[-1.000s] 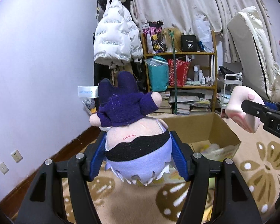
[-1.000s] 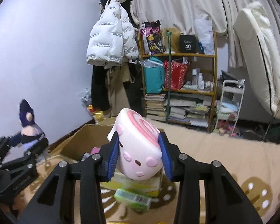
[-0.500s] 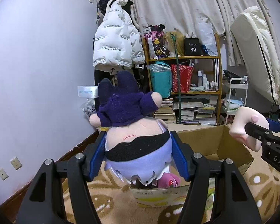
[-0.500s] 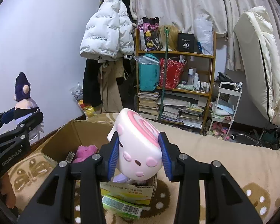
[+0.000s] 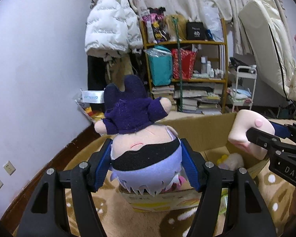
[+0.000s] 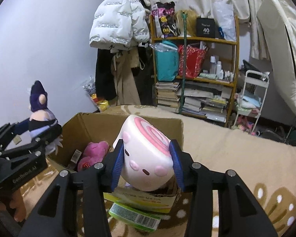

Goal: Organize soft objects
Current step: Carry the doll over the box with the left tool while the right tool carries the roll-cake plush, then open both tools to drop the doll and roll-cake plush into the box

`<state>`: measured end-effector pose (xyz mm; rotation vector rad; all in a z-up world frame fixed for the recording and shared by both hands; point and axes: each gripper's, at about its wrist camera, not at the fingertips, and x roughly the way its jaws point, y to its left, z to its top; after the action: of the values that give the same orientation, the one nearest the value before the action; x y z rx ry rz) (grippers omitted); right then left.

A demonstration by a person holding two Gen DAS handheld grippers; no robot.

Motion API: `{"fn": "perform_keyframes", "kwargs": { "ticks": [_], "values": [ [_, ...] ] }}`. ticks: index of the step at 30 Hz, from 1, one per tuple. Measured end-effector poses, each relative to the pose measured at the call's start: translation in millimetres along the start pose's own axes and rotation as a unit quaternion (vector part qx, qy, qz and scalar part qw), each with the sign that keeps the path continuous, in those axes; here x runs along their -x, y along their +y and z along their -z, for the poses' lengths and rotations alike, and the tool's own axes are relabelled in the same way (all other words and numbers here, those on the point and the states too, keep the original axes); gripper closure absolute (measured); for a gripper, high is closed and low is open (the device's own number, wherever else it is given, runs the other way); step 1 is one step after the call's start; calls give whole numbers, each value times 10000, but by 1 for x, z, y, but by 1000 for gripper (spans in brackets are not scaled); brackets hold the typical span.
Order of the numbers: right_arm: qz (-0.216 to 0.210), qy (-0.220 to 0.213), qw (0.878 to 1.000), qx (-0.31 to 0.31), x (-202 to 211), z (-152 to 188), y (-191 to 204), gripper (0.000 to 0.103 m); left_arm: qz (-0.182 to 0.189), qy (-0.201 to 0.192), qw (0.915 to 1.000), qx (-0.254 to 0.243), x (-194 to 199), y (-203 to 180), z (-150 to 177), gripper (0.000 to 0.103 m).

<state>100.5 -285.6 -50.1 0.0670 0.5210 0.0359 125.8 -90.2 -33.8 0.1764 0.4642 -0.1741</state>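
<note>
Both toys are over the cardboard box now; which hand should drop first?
Probably right. The right gripper holds the pink swirl plush above the cardboard box interior, jaws opening. The left gripper's purple-clothed doll hangs nearer the near rim.

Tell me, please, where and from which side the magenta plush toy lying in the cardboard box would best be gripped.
Probably across the rounded upper bulge of the magenta plush toy, from straight above: the cardboard box walls block the sides, and only its top lies exposed.

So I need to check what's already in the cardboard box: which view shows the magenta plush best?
The right wrist view: the magenta plush lies plainly inside the cardboard box. In the left wrist view, only a pink sliver peeks beneath the held doll.
</note>
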Motion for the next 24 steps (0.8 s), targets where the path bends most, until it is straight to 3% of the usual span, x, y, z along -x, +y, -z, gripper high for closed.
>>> {"fn": "perform_keyframes", "kwargs": {
  "ticks": [8,14,19,24],
  "values": [
    [-123,89,9998,-163,2,1,-5,47,237,331,9992,46,-14,4,1,34],
    [-159,143,9996,-162,1,3,-5,43,209,436,9988,17,-17,2,3,32],
    [-204,105,9996,-183,3,1,-5,42,122,394,9991,-40,-15,1,3,24],
    [-151,28,9996,-242,10,-2,-6,27,67,375,9993,-31,-11,3,4,15]
  ]
}}
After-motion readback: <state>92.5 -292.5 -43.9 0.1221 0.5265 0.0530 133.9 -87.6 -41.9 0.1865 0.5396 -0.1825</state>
